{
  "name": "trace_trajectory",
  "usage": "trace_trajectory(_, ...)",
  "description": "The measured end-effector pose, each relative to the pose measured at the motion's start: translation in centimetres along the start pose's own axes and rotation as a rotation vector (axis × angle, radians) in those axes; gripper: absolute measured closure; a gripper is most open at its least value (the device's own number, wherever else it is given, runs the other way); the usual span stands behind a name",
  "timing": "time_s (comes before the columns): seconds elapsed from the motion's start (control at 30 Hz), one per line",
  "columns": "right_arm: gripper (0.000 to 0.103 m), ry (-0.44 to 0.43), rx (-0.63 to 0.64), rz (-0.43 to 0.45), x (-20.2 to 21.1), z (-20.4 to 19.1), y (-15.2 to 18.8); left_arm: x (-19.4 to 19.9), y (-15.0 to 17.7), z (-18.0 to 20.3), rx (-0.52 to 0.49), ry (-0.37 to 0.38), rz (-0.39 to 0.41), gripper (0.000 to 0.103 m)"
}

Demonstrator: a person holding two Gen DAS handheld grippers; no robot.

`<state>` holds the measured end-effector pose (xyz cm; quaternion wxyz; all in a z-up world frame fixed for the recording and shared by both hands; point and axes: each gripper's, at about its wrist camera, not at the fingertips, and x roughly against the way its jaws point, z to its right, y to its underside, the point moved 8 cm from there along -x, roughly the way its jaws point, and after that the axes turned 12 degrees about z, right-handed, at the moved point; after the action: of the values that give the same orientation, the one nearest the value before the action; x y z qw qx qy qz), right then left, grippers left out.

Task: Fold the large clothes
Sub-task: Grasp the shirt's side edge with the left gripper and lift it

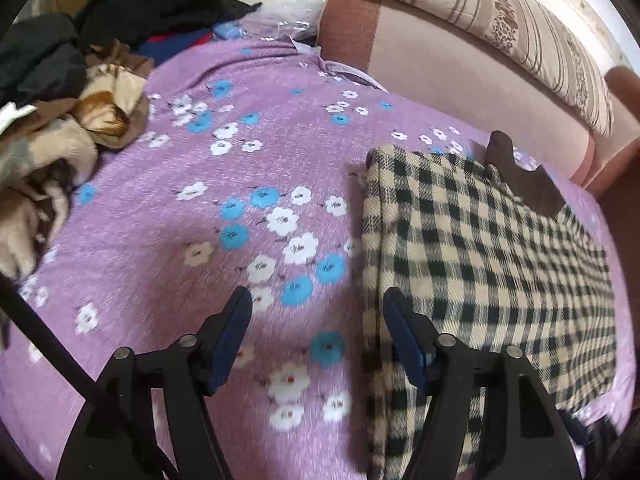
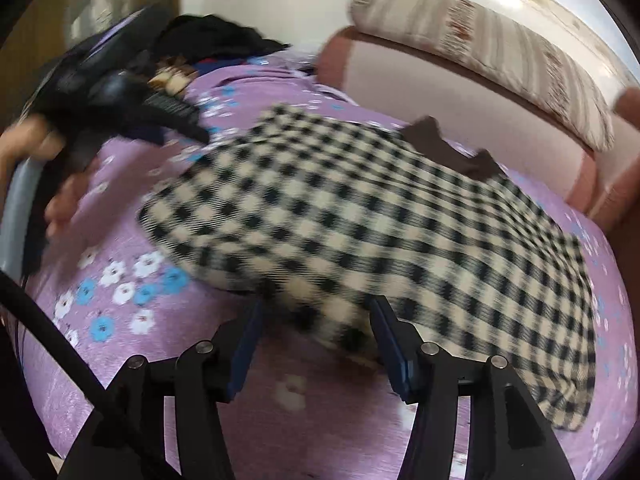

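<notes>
A cream and black checked garment (image 1: 480,264) with a dark brown collar (image 1: 524,184) lies folded flat on the purple flowered bedspread (image 1: 224,160). My left gripper (image 1: 318,300) is open and empty, just over the garment's left folded edge. In the right wrist view the same garment (image 2: 360,216) lies ahead, blurred by motion. My right gripper (image 2: 318,308) is open and empty above the garment's near edge. The left gripper and the hand that holds it (image 2: 120,120) show at the left of the right wrist view.
A heap of other clothes (image 1: 60,120) lies at the bed's far left, with dark garments (image 1: 152,8) behind it. A pink padded headboard (image 1: 460,68) with a striped pillow (image 1: 520,28) on top runs along the right.
</notes>
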<state>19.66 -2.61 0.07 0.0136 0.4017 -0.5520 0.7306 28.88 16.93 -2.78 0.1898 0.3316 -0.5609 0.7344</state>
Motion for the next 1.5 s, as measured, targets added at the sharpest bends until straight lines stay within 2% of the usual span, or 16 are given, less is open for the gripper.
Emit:
trace_trajectory(0.23, 0.043, -0.023, 0.084, -0.007, -2.5, -4.9, -0.7, -3.2, -0.1, 1.3, 0.092, 0.199, -0.075, 0.033)
trace_trajectory(0.43, 0.043, -0.011, 0.159, -0.021, -4.7, -7.4, -1.9, -4.5, -0.4, 4.3, 0.11, 0.332, -0.12, 0.033)
trace_trajectory(0.67, 0.043, 0.006, 0.191, -0.033, -6.4, -7.8, -2.7, -6.2, -1.8, 4.9, 0.222, 0.414, -0.146, 0.031)
trace_trajectory(0.8, 0.043, 0.033, 0.205, -0.037, -7.3, -7.9, -3.1, -6.5, -2.0, 5.0, 0.213, 0.439, -0.156, 0.031)
trace_trajectory(0.83, 0.043, 0.035, 0.206, -0.037, -7.5, -7.9, -3.2, -6.5, -2.1, 5.1, 0.205, 0.447, -0.16, 0.038)
trace_trajectory(0.87, 0.045, 0.036, 0.206, -0.038, -7.7, -7.9, -3.2, -6.5, -2.0, 5.3, 0.19, 0.466, -0.171, 0.052)
trace_trajectory(0.9, 0.048, 0.029, 0.2, -0.04, -7.8, -7.9, -3.2, -6.6, -1.7, 5.6, 0.175, 0.472, -0.195, 0.083)
trace_trajectory(1.03, 0.088, -0.023, 0.21, -0.034, -7.6, -8.8, -3.3, -6.1, -2.1, 5.7, 0.182, 0.43, -0.178, 0.09)
trace_trajectory(1.07, 0.091, -0.001, 0.231, -0.018, -7.3, -8.9, -3.5, -5.7, -2.3, 5.9, 0.177, 0.421, -0.166, 0.091)
trace_trajectory(1.2, 0.093, 0.008, 0.156, 0.043, -5.4, -7.7, -4.7, -3.3, -3.5, 7.3, 0.088, 0.364, -0.096, 0.094)
trace_trajectory(1.33, 0.094, 0.017, 0.112, 0.086, -3.4, -5.3, -6.0, -1.5, -4.9, 10.0, 0.055, 0.356, -0.065, 0.094)
trace_trajectory(1.5, 0.094, 0.064, 0.049, 0.145, 0.0, -0.1, -7.4, 0.3, -7.1, 17.6, -0.038, 0.381, -0.042, 0.096)
